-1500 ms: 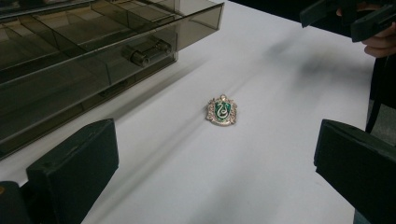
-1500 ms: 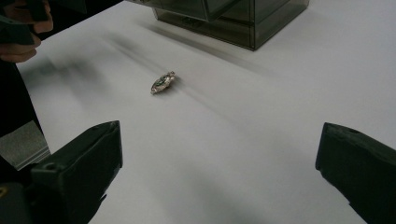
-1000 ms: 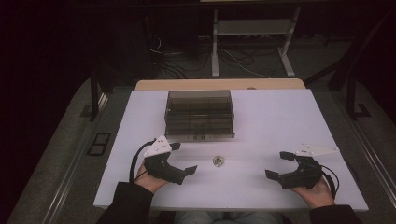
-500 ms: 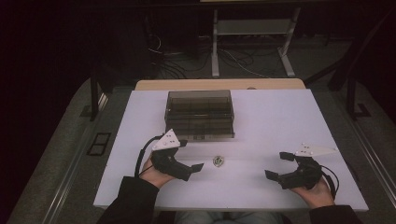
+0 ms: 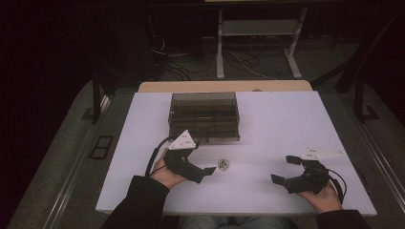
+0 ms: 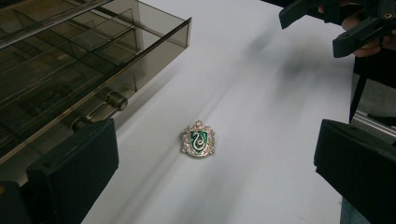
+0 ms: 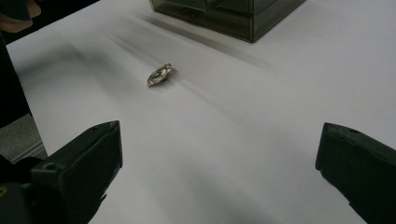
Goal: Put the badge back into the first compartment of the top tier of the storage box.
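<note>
A small silver badge with a green crest (image 5: 222, 164) lies flat on the white table top (image 5: 286, 119), in front of a smoky clear drawer box (image 5: 204, 114). My left gripper (image 5: 201, 160) is open just left of the badge, not touching it. In the left gripper view the badge (image 6: 199, 138) lies between and ahead of the wide-apart jaws of that gripper (image 6: 215, 161), with the box (image 6: 60, 70) and its round drawer knob (image 6: 116, 100) at the left. My right gripper (image 5: 285, 170) is open and empty near the front right. In its view (image 7: 219, 154) the badge (image 7: 159, 74) lies far ahead.
The box (image 7: 229, 11) stands at the table's middle rear. Table edges run close behind both hands. Dark floor, cables and a metal stand (image 5: 258, 28) lie beyond the table. The other gripper (image 6: 336, 23) shows at the top right of the left gripper view.
My left gripper has moved forward and to the right, closer to the badge and the box front. The right gripper has stayed nearly still.
</note>
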`<action>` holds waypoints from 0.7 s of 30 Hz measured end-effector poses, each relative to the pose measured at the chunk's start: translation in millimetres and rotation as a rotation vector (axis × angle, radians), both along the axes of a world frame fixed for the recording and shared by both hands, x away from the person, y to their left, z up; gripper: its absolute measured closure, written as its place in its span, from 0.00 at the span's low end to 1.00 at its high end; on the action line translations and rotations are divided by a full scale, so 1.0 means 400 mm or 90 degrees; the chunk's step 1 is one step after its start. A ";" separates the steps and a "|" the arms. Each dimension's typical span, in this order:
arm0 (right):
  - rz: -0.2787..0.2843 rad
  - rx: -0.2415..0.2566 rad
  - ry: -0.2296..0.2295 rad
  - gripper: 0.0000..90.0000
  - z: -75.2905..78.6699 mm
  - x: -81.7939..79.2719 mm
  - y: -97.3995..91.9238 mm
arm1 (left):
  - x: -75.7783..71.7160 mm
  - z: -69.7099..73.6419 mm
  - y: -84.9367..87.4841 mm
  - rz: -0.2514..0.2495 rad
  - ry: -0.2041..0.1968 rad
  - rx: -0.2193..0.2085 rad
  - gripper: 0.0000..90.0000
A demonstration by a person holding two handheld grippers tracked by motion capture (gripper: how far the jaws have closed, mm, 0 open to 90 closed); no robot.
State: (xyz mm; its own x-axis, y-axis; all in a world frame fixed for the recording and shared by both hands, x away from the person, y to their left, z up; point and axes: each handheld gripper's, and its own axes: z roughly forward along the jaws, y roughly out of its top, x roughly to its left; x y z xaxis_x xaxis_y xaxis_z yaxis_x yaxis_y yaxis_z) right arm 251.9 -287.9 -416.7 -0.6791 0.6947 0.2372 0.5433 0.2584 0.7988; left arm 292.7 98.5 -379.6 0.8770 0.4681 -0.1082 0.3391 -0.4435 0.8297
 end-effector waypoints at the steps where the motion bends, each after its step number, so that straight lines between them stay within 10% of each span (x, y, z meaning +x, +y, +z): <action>1: 0.001 -0.003 -0.001 0.00 -0.001 0.001 0.000 | 0.002 0.000 -0.003 -0.002 -0.004 0.005 0.00; 21: -0.002 -0.007 0.002 0.00 -0.002 0.001 -0.001 | 0.016 -0.018 -0.076 -0.028 0.001 0.043 0.00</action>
State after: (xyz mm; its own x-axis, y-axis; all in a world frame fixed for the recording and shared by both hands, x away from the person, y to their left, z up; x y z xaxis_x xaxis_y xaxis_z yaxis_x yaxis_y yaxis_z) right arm 252.5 -288.3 -417.7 -0.6764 0.6992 0.2313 0.5462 0.2657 0.7944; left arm 299.2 68.3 -386.9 0.8967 0.4354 -0.0793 0.3195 -0.5129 0.7968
